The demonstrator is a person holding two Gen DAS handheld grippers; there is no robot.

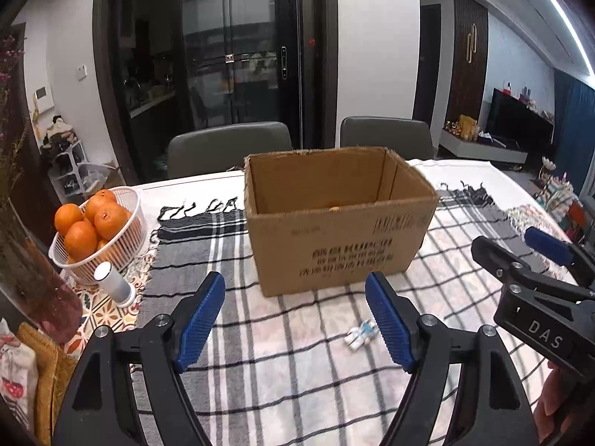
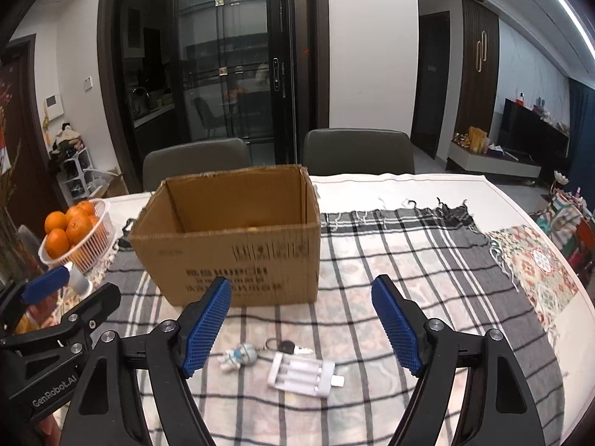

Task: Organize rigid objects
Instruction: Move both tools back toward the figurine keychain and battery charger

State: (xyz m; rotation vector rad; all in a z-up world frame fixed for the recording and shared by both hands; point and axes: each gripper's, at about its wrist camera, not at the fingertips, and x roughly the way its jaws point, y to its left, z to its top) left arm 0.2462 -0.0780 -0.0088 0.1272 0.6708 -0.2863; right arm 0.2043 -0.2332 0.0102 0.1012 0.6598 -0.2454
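Two grey chairs (image 1: pixel 230 145) face dark glass doors (image 1: pixel 230 44); white walls (image 1: pixel 375 37), ceiling light strip (image 1: pixel 557 11).

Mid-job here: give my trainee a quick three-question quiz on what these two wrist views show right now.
1. True or false: the cardboard box stands open at the top.
2. Which loose item lies nearest the right gripper? A) battery charger B) basket of oranges C) white cylinder
3. Fill in: the small figure is attached to a ____.

Key: 1 true. 2 A. 3 key, by a short chain. Both the right and the left gripper are open and empty.
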